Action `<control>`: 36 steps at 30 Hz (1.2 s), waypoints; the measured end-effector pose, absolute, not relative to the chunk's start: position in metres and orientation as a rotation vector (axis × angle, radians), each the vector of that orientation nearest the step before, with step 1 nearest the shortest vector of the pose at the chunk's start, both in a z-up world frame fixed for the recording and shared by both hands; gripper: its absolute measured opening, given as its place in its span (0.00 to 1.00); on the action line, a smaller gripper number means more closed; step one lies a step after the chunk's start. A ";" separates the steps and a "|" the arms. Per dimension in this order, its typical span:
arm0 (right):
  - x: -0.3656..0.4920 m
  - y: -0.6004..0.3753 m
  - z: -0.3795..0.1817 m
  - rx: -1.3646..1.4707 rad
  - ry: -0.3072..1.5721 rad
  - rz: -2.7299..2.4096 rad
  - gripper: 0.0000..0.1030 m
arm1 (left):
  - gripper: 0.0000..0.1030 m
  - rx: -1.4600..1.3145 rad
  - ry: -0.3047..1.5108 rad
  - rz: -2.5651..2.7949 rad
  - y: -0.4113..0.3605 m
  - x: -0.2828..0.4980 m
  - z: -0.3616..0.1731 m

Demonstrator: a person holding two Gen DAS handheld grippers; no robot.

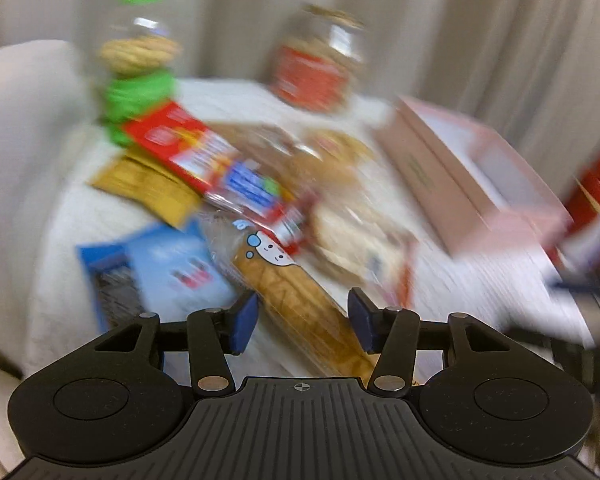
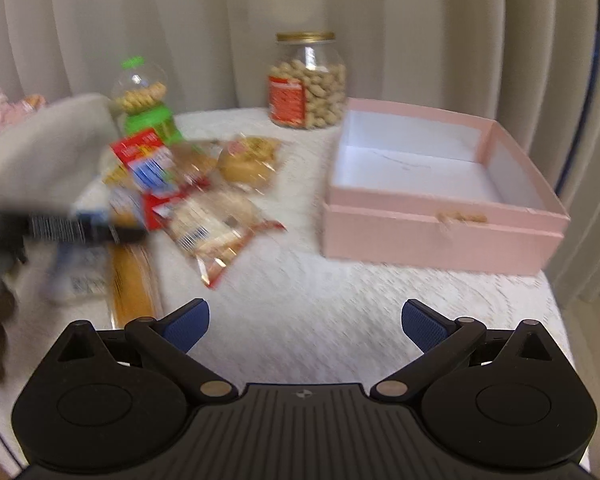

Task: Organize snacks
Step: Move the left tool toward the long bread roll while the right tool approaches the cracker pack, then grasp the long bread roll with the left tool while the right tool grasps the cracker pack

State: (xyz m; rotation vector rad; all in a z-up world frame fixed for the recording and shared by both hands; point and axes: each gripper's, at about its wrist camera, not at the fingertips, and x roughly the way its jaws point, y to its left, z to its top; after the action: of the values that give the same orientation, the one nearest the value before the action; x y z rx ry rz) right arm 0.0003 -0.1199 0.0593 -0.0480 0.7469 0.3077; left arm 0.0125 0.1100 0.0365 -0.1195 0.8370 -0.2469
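Left gripper [image 1: 302, 320] spread, pads clear on either side of long wafer packet [image 1: 300, 300] lying on white cloth [image 2: 320, 300]; nothing clamped. Right gripper [image 2: 304, 324] wide apart over bare cloth, holding nothing. Pink box [image 2: 444, 236] on right side of cloth, white inside, no snack in it as far as visible. Heap well apart from box on left: red packet [image 2: 140, 150], bun packets [image 2: 224, 216], gold sachet [image 1: 148, 186], blue packet [image 1: 168, 264], wafer packet at near edge. Peanut jar [image 2: 308, 80] and green-based dispenser [image 2: 144, 100] upright at back by curtain. Left-wrist view heavily blurred; labels unreadable. Judged at the start: sorting not begun, every loose packet left to go. Likely first pick: wafer packet.
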 end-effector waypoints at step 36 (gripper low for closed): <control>0.023 -0.076 0.055 0.016 0.991 0.313 0.84 | 0.52 -0.272 0.740 -0.184 0.127 -0.034 0.026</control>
State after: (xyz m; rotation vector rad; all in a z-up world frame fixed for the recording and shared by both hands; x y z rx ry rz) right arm 0.0227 -0.0756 0.0555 0.0162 0.9909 0.3129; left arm -0.0339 0.1265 0.0256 -0.2717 0.7398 -0.1841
